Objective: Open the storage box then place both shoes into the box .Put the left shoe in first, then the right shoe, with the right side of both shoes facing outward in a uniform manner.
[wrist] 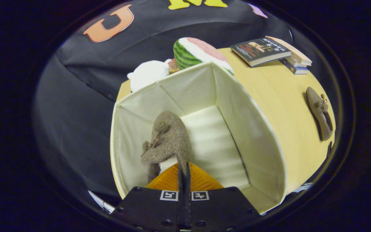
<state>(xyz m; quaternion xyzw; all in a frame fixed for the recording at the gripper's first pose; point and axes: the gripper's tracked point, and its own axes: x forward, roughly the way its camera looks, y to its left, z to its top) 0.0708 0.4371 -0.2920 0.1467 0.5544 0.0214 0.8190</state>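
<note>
Cream fabric storage box (256, 135) open; gripper (183, 167) clamped nearly closed on the brown suede shoe (169, 138), held inside the box (apparently the first), second brown shoe (319, 112) waiting on the wooden table (279, 93).

Two shoes: one brown shoe (169, 141) hangs inside the storage box (256, 135), pinched at its edge by both fingers of the one hand-held gripper (184, 172); the second shoe (319, 112) lies on the worktop (279, 96), well apart from the box on its right. One box, open at the top. Three books (271, 50) in one stack beyond the box. One watermelon-slice plush (198, 53) and one white soft thing (147, 74) just behind the box.
</note>
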